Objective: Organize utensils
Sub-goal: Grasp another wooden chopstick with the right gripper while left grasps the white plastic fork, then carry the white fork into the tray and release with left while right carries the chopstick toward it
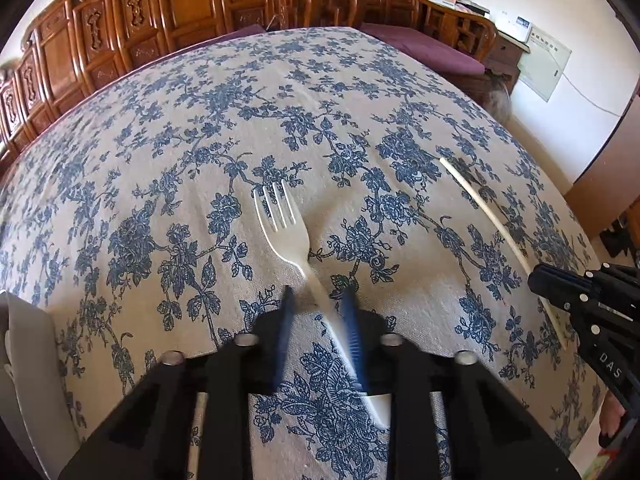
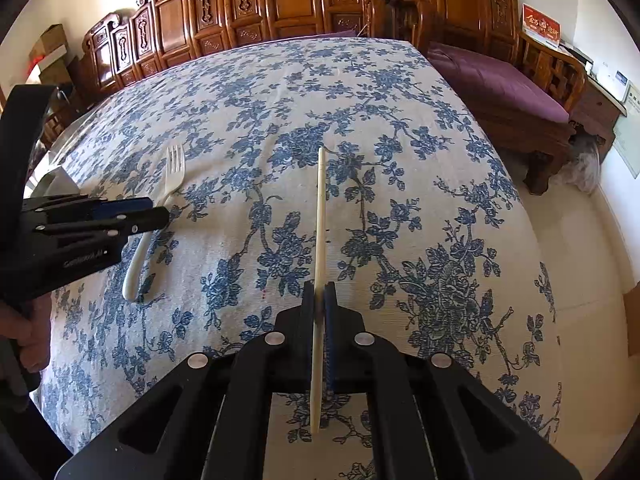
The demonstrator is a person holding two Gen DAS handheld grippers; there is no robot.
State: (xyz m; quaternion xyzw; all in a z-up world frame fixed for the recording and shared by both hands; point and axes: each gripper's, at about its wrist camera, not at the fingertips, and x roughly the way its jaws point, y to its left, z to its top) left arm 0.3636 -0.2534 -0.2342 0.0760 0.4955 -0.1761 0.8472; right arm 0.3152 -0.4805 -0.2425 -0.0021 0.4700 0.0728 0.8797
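Note:
A white plastic fork point(image 1: 286, 224) lies on the blue-flowered tablecloth point(image 1: 200, 128), tines pointing away. My left gripper point(image 1: 318, 296) is open, its blue pads astride the fork's handle, the right pad touching it. The fork also shows in the right wrist view point(image 2: 170, 176) with the left gripper point(image 2: 156, 214) over its handle. My right gripper point(image 2: 319, 294) is shut on a cream chopstick point(image 2: 320, 216) that points straight ahead, low over the cloth. In the left wrist view the chopstick point(image 1: 486, 204) runs into the right gripper point(image 1: 538, 276).
A white container's edge point(image 1: 24, 360) sits at the table's left front. Carved wooden chairs point(image 2: 240, 8) line the far side. A bench with a purple cushion point(image 2: 496, 80) stands to the right. The table's right edge point(image 2: 532, 240) drops to the floor.

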